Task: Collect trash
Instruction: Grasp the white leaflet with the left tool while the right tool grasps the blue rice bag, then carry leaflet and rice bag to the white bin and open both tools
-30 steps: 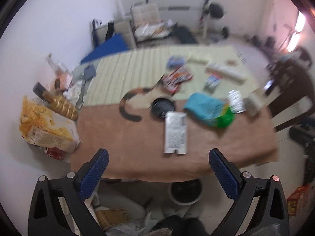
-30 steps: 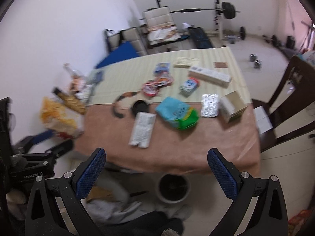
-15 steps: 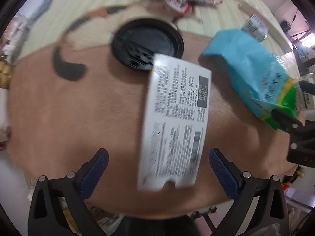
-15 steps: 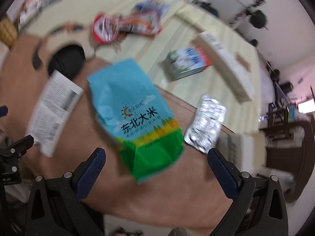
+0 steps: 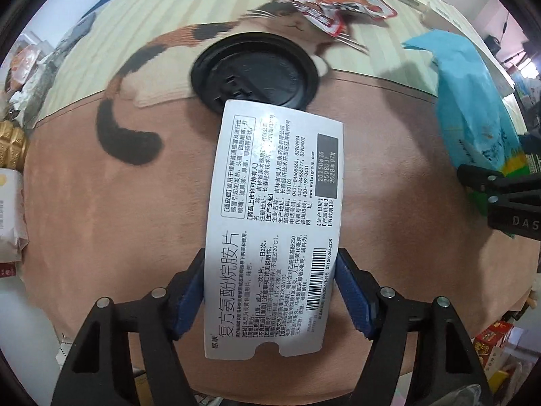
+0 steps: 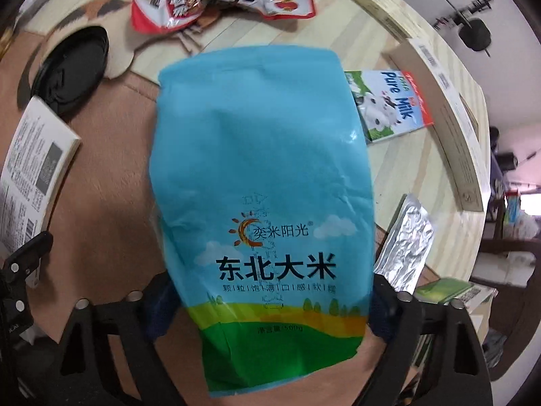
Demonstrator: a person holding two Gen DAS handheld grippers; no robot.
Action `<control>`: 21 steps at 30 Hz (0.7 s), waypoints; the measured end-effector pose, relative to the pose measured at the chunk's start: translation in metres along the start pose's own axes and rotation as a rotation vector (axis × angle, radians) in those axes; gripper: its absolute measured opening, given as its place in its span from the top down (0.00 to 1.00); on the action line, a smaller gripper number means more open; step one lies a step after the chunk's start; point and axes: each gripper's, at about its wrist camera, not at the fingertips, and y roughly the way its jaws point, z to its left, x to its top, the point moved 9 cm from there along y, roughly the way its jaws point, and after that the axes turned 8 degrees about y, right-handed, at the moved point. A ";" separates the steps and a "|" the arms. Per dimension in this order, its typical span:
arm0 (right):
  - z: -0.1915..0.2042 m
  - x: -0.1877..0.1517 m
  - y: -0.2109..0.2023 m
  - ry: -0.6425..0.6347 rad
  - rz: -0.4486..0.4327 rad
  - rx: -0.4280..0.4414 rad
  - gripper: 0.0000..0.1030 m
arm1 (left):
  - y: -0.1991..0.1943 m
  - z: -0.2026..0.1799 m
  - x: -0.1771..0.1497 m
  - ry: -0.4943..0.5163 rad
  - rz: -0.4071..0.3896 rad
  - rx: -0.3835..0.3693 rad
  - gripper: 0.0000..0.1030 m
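My left gripper [image 5: 270, 287] is shut on the near end of a flat white medicine box [image 5: 274, 209] that lies on the brown cloth. My right gripper [image 6: 267, 308] has its fingers against both sides of a blue and green rice bag [image 6: 263, 176], near its green lower end; the bag hides the fingertips. The rice bag also shows in the left wrist view [image 5: 473, 101] at the right, with the right gripper's black body beside it. The medicine box shows at the left edge of the right wrist view [image 6: 33, 155].
A black plastic lid [image 5: 255, 74] lies just beyond the box. A red snack wrapper [image 6: 219, 0], a milk carton [image 6: 389, 105], a foil packet [image 6: 405, 247] and a long cardboard box [image 6: 439, 77] lie on the table. Snack bags [image 5: 10, 209] sit at the left.
Both grippers came down from above the table edge to the tabletop. The left closed onto the medicine box and the right closed around the rice bag.
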 end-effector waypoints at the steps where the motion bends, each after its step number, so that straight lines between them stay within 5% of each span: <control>1: 0.000 -0.002 -0.002 0.009 -0.007 -0.001 0.25 | -0.005 0.002 -0.003 0.002 -0.006 0.006 0.32; 6: -0.006 -0.029 -0.024 0.134 -0.024 0.093 0.40 | -0.066 -0.008 -0.027 0.010 -0.053 0.020 0.32; 12: -0.006 -0.084 -0.068 0.306 -0.097 0.267 0.41 | -0.132 -0.022 -0.072 -0.026 -0.096 0.006 0.32; 16: 0.031 -0.151 -0.095 0.368 -0.091 0.432 0.41 | -0.120 -0.030 -0.153 -0.115 -0.110 -0.035 0.32; 21: 0.075 -0.244 -0.100 0.329 -0.018 0.589 0.41 | -0.065 -0.038 -0.209 -0.301 -0.076 -0.122 0.32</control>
